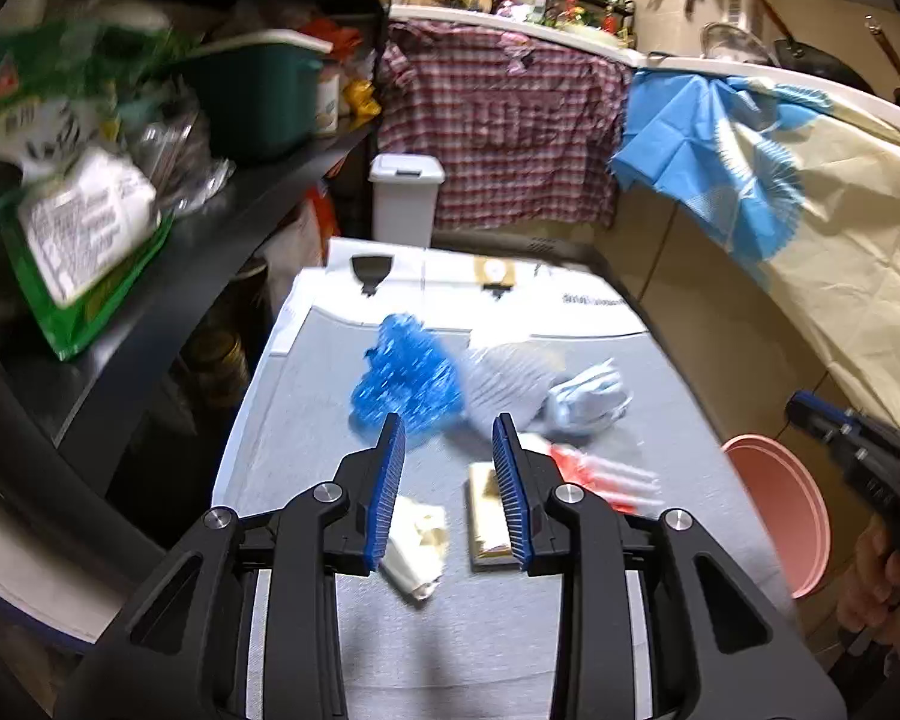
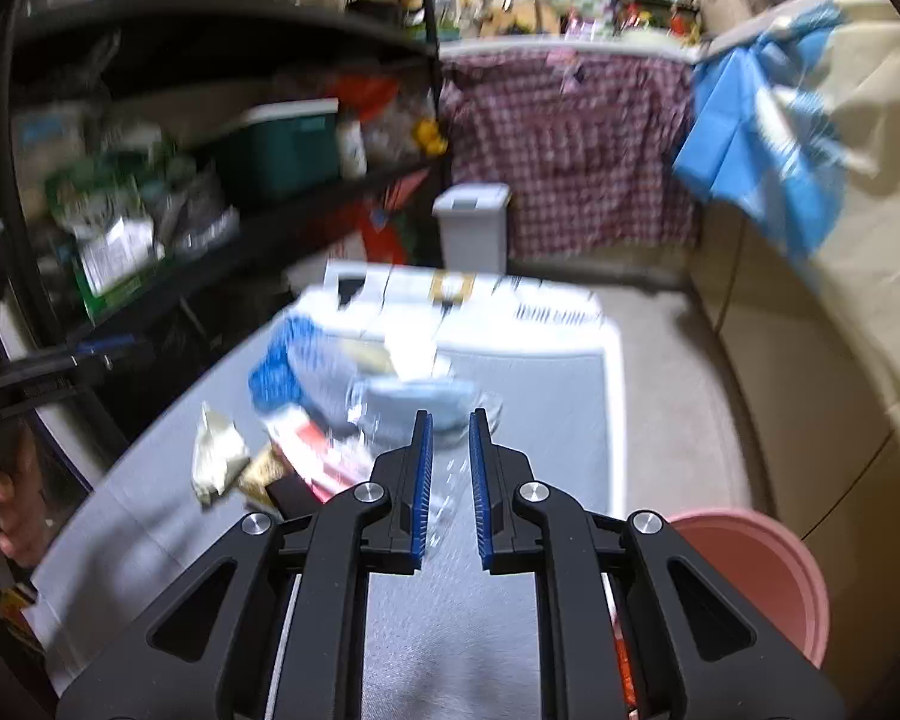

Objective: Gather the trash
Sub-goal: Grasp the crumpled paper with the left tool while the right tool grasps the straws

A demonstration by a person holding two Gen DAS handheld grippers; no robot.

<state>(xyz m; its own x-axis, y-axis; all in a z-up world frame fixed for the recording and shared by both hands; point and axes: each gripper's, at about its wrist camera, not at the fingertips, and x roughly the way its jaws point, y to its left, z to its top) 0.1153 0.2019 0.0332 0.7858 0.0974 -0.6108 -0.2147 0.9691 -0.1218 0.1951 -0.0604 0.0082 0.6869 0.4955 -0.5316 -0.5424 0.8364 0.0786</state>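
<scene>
— Blue-padded, both of them. The left gripper (image 1: 448,429) hangs with jaws well apart, empty, above the blue crumpled bag (image 1: 407,375) on the grey machine lid (image 1: 306,420).
— And the right gripper (image 2: 448,426)?
— Jaws narrower, parted; clear plastic wrap (image 2: 444,480) lies between them, contact uncertain. Its view alone shows the whole pink bucket (image 2: 762,564) rim.

On the grey top (image 1: 306,432) I count six pieces of trash: one blue crumpled bag (image 1: 408,375), one clear wrapper (image 1: 504,381), one pale blue wad (image 1: 588,399), one red-and-white packet (image 1: 600,477), one tan card (image 1: 486,516) and one cream wrapper (image 1: 417,546). One pink bucket (image 1: 777,504) and one white bin (image 1: 405,198) stand there too.
</scene>
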